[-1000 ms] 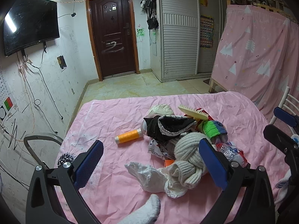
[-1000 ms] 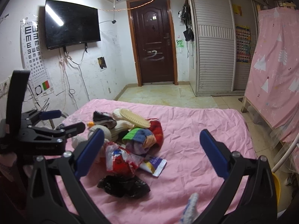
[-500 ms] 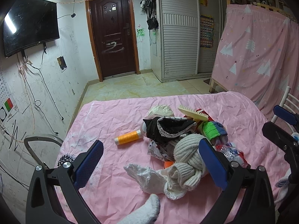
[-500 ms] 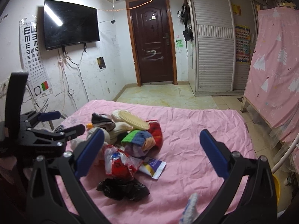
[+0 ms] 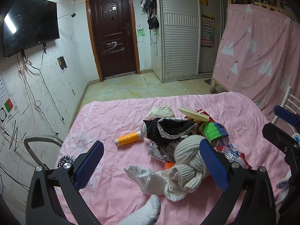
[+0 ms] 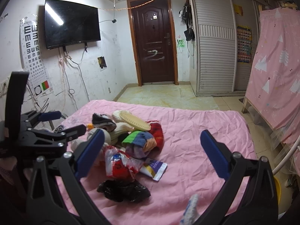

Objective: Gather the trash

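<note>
Nothing moved; red wrapper [image 6: 118,164] upright, crumpled; both jaws apart.

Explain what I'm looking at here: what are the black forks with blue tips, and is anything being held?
Each picture comes from a camera on a handheld gripper, looking along its two blue-padded fingers. One shows the left gripper, the other the right gripper. Both are open and hold nothing. Below them is a bed with a pink sheet carrying a pile: an orange thread spool, a cream knit hat, a crumpled white plastic bag, a yellow brush, a red snack wrapper and a black plastic bag.
</note>
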`<state>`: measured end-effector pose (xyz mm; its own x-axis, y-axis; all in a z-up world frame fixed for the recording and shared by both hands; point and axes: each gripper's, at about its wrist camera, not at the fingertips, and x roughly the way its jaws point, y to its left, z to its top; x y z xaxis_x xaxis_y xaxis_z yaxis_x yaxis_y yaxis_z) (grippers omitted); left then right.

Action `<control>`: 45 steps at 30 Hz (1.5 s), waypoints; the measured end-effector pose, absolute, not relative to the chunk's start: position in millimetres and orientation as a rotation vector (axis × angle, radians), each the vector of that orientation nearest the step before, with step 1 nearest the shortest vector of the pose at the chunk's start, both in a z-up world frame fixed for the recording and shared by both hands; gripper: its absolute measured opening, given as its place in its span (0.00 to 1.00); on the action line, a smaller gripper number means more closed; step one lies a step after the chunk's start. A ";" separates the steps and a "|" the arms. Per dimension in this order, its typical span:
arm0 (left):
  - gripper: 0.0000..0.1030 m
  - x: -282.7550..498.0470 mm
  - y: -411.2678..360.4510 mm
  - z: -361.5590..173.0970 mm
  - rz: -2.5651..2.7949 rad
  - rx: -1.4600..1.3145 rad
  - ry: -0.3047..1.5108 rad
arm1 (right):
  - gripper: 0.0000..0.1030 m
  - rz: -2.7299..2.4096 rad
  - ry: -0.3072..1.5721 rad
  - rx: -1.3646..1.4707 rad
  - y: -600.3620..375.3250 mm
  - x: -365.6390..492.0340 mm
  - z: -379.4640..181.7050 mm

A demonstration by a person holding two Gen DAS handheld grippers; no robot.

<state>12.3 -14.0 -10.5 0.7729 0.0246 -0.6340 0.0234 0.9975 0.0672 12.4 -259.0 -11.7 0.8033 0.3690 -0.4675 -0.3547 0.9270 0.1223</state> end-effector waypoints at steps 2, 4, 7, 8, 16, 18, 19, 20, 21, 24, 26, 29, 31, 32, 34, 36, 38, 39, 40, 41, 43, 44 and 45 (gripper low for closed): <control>0.90 12.7 -14.5 -11.2 0.000 0.075 0.690 | 0.96 0.389 0.506 0.026 -257.7 11.1 -11.9; 0.90 13.8 -15.9 -11.4 0.001 0.076 0.692 | 0.96 0.389 0.509 0.025 -256.8 11.3 -12.7; 0.90 14.5 -16.5 -12.0 0.001 0.078 0.696 | 0.96 0.393 0.513 0.024 -255.6 11.1 -14.1; 0.90 14.6 -16.5 -12.3 0.001 0.078 0.697 | 0.96 0.396 0.516 0.023 -254.8 11.1 -14.7; 0.90 13.5 -13.9 -17.4 -0.073 0.056 0.735 | 0.96 0.491 0.632 0.056 -246.8 14.6 -26.5; 0.90 12.7 -12.3 -20.7 -0.110 0.040 0.761 | 0.96 0.510 0.663 0.051 -243.0 14.9 -30.5; 0.90 12.4 -11.0 -22.4 -0.128 0.029 0.774 | 0.96 0.519 0.677 0.045 -240.5 14.6 -32.6; 0.89 12.0 -9.8 -23.9 -0.143 0.019 0.785 | 0.96 0.525 0.689 0.038 -238.2 14.3 -34.5; 0.89 10.9 -7.9 -26.0 -0.157 0.008 0.801 | 0.96 0.535 0.706 0.026 -235.0 13.1 -36.7; 0.75 6.9 -5.9 -32.5 -0.189 0.011 0.831 | 0.95 0.559 0.736 -0.010 -228.8 9.5 -42.2; 0.65 5.8 -7.5 -36.5 -0.215 0.013 0.849 | 0.92 0.556 0.762 -0.028 -226.8 10.9 -47.1; 0.62 7.8 -13.6 -41.5 -0.238 0.020 0.858 | 0.72 0.535 0.810 -0.026 -226.9 19.3 -55.4; 0.62 8.8 -18.8 -40.0 -0.248 0.028 0.851 | 0.66 0.536 0.837 -0.037 -224.5 22.6 -60.6; 0.62 9.6 -22.4 -37.7 -0.249 0.038 0.841 | 0.60 0.540 0.848 -0.053 -222.1 23.3 -63.9; 0.62 11.8 -26.9 -29.6 -0.254 0.048 0.824 | 0.43 0.541 0.869 -0.078 -218.9 25.3 -71.7; 0.62 12.1 -31.8 -21.1 -0.265 0.057 0.803 | 0.24 0.534 0.876 -0.061 -222.8 26.9 -76.3; 0.62 13.2 -38.6 -17.4 -0.276 0.075 0.796 | 0.21 0.534 0.852 -0.006 -232.9 26.8 -73.4; 0.62 15.0 -43.2 -17.9 -0.283 0.085 0.800 | 0.20 0.537 0.831 0.030 -240.0 25.5 -68.8; 0.62 17.4 -47.3 -19.4 -0.288 0.093 0.808 | 0.20 0.535 0.817 0.050 -244.6 25.4 -65.9; 0.62 21.3 -50.6 -23.3 -0.287 0.099 0.822 | 0.20 0.532 0.799 0.074 -250.8 24.4 -61.5; 0.62 30.0 -56.7 -33.0 -0.294 0.090 0.863 | 0.20 0.526 0.774 0.107 -262.3 22.7 -54.3; 0.57 32.6 -59.0 -37.8 -0.297 0.087 0.878 | 0.20 0.523 0.764 0.118 -268.3 21.7 -51.7; 0.52 35.7 -62.0 -42.9 -0.298 0.088 0.895 | 0.20 0.526 0.761 0.129 -272.3 21.9 -49.8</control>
